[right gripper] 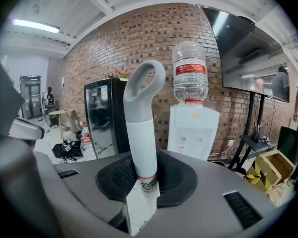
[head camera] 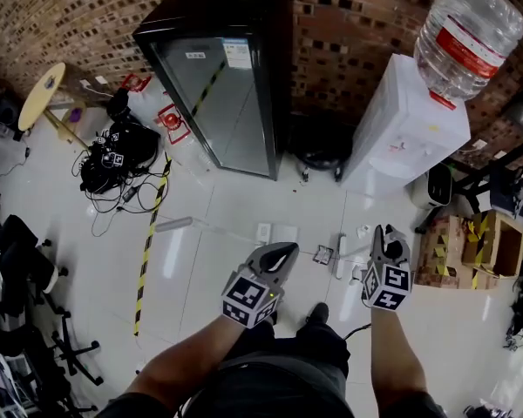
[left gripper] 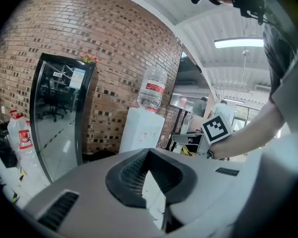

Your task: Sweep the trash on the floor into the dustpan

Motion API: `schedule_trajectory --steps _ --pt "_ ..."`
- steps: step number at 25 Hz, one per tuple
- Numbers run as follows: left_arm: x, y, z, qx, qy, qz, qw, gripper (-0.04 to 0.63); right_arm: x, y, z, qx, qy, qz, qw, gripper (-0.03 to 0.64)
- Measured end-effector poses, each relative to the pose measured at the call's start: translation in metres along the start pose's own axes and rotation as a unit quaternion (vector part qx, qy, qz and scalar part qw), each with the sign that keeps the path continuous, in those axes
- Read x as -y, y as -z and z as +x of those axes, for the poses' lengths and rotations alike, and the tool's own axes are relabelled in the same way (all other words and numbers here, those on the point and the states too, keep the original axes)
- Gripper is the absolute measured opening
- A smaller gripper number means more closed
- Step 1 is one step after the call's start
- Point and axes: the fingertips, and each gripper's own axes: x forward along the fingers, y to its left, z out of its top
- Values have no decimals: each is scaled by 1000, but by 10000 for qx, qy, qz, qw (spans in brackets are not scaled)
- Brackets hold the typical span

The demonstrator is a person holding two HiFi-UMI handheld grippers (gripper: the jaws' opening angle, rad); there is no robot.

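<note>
My right gripper (right gripper: 141, 192) is shut on a white handle (right gripper: 141, 133) with a grey loop at its top, which stands upright between the jaws. In the head view that gripper (head camera: 386, 236) hangs over the white tile floor, and a narrow white tool head (head camera: 341, 256) rests on the tiles just left of it. Small scraps of trash (head camera: 322, 253) lie on the floor ahead of both grippers. My left gripper (head camera: 277, 252) is to the left, slightly open and holding nothing. Only floor shows through its gap (left gripper: 151, 192). A long thin stick with a grey grip (head camera: 174, 225) lies on the floor further left.
A black glass-door fridge (head camera: 222, 85) and a white water dispenser (head camera: 405, 133) stand against the brick wall ahead. Cardboard boxes (head camera: 492, 242) sit at the right. At the left are a tangle of cables (head camera: 113, 159), a strip of yellow-black floor tape (head camera: 148, 251) and office chairs (head camera: 17, 259).
</note>
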Motion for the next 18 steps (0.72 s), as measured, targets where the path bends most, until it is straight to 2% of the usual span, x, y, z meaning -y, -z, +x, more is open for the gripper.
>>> schedule_trajectory --steps 10,18 --pt "-56 14 -41 -36 -331 -48 9994 23 -97 -7 25 -153 -273 -37 9995 91" --pt "-84 22 -63 -14 -623 -222 9978 23 -173 -21 34 -201 -458 404 9979 91"
